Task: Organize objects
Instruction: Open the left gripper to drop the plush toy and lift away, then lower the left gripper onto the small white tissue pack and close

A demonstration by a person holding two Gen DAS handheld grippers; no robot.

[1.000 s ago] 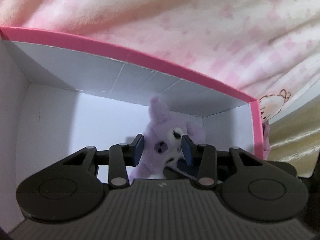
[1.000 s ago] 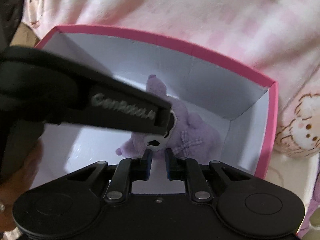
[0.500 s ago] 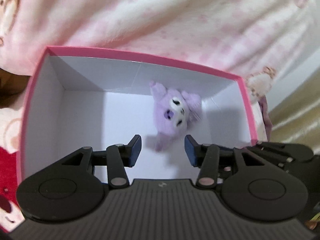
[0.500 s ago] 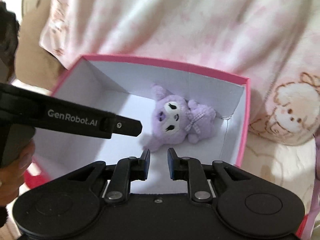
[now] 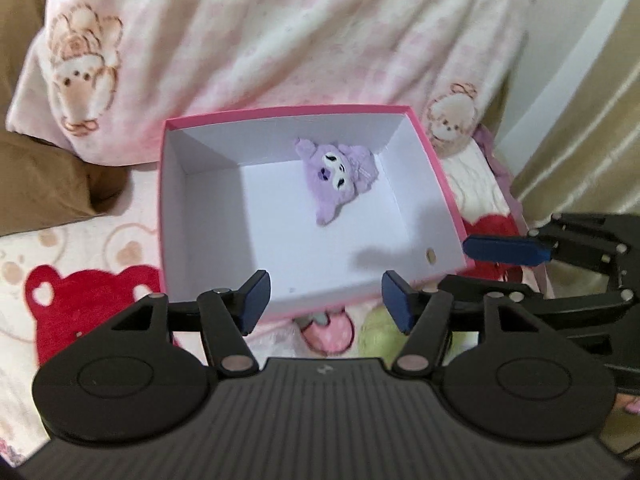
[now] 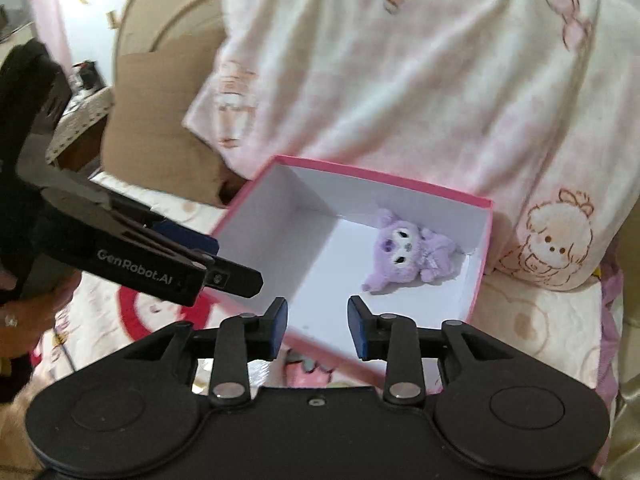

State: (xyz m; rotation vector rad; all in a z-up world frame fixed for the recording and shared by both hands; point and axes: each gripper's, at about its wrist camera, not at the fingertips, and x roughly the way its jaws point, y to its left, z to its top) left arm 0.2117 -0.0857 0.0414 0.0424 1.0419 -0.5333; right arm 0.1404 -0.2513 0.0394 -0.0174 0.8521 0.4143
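Small purple plush toy with a white face (image 5: 338,172) lies on its side on the white floor of the pink-rimmed, open cardboard box (image 5: 170,200), close to the far wall and the far right corner. Nothing else visible inside. Box sits on a fleece blanket printed with red bears (image 5: 80,300); a pale pink checked quilt with cartoon animals (image 5: 280,40) is bunched along the box's far edge.

Left gripper (image 5: 324,306): above the box's near edge, jaws spread and just been opening, nothing between them.

Right gripper (image 6: 316,326): above the near edge too, jaws parted and just been opening, gap empty. Neither touches the toy.
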